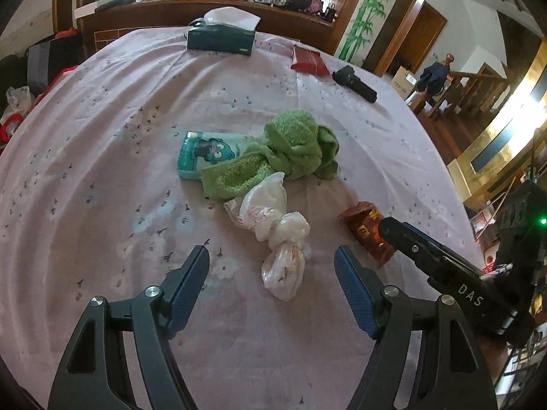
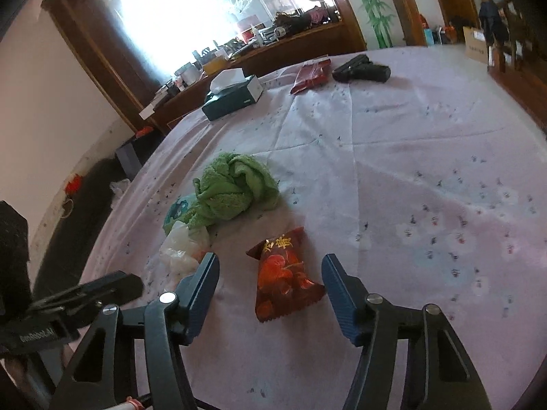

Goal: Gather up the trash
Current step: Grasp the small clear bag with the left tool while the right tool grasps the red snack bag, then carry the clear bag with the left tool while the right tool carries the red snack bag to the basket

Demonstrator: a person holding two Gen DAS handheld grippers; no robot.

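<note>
Nothing was collected yet: my left tongs [image 1: 271,266] gaped over the plastic bag [image 1: 273,235], my right tongs [image 2: 270,275] straddled, unclamped, the red wrapper [image 2: 285,273].

The right tongs [image 2: 270,294] are standing with their jaws apart over the tabletop [image 2: 393,177], a red snack wrapper [image 2: 285,273] lying between the blue pads without touching them. To its left a crumpled white plastic bag [image 2: 179,249] is resting beside a green towel [image 2: 232,188], which is partly covering a teal tissue pack [image 2: 176,213]. Far back, a tissue box [image 2: 232,97], a red packet [image 2: 311,73] and a black device [image 2: 362,68] are sitting. The left tongs [image 2: 116,285] are showing at the lower left.
</note>
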